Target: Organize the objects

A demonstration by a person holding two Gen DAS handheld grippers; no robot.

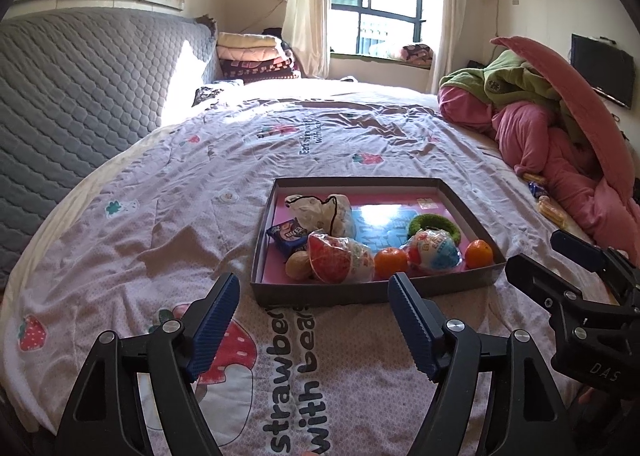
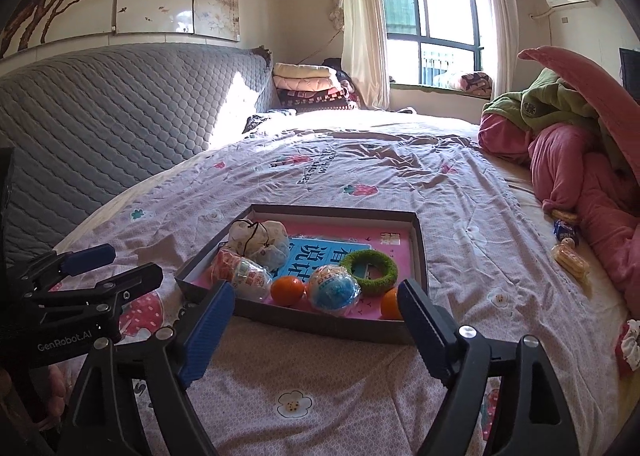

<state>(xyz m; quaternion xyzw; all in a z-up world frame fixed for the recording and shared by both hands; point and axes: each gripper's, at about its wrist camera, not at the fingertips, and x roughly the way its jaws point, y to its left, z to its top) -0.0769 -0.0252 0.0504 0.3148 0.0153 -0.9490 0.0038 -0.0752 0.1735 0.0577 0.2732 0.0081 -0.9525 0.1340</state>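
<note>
A shallow grey tray (image 1: 372, 290) lies on the bedspread (image 1: 160, 216) and serves as the landmark. Inside it are two oranges, one (image 1: 391, 261) near the front wall and another (image 1: 479, 253) in the front right corner, two wrapped egg-shaped toys, a red one (image 1: 340, 261) and a blue one (image 1: 434, 250), one green ring (image 2: 370, 267), one white drawstring pouch (image 1: 324, 212), one blue snack packet (image 1: 289, 237), and one yellowish round item (image 1: 298, 266) half hidden behind the red egg. A book cover (image 1: 380, 222) on the tray floor is mostly covered. Right of the tray, beside the pink bedding (image 1: 560, 160), lie several wrapped snacks (image 2: 570, 258), too small to identify. The left gripper (image 1: 314, 322) and right gripper (image 2: 316, 330) both hover in front of the tray, jaws spread wide, holding nothing.
</note>
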